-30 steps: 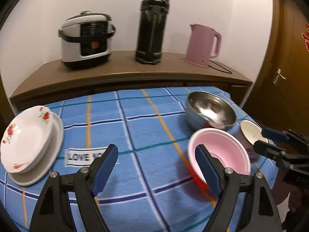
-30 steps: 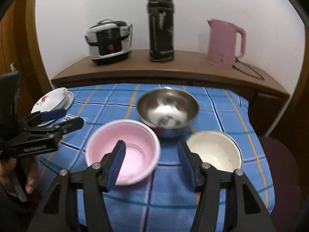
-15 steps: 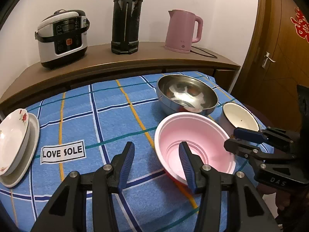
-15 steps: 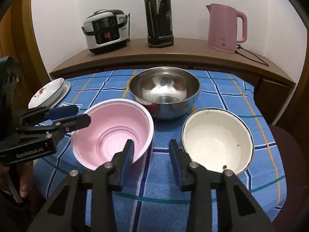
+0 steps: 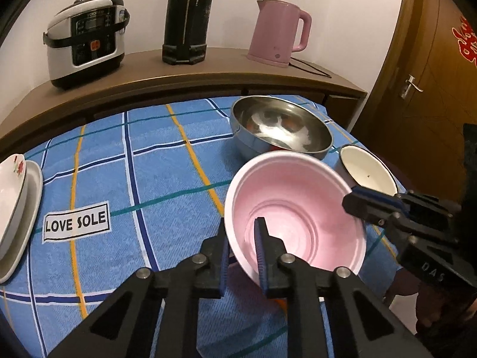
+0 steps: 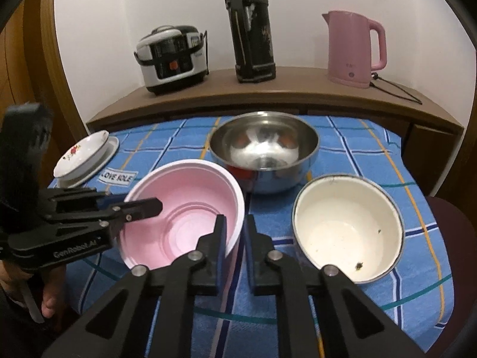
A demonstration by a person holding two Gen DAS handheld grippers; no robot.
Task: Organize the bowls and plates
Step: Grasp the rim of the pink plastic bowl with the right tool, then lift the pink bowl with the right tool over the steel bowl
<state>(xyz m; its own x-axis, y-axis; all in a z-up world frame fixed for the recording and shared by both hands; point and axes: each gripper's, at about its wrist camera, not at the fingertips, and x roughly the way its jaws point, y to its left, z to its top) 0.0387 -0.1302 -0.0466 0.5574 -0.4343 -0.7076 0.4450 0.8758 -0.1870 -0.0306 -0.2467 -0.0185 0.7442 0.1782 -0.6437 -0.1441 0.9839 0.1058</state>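
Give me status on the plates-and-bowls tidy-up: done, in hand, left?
Done: two plates sit stacked at the table's left edge. In hand: the left hand-held gripper and right hand-held gripper have just closed on opposite rims of the pink bowl. Left: the steel bowl and white enamel bowl stand separate, nothing nested yet.

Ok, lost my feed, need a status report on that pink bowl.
Left gripper and right gripper both just closed on pink bowl rim, opposite sides. Bowl tilted. Steel bowl close behind, white bowl beside.
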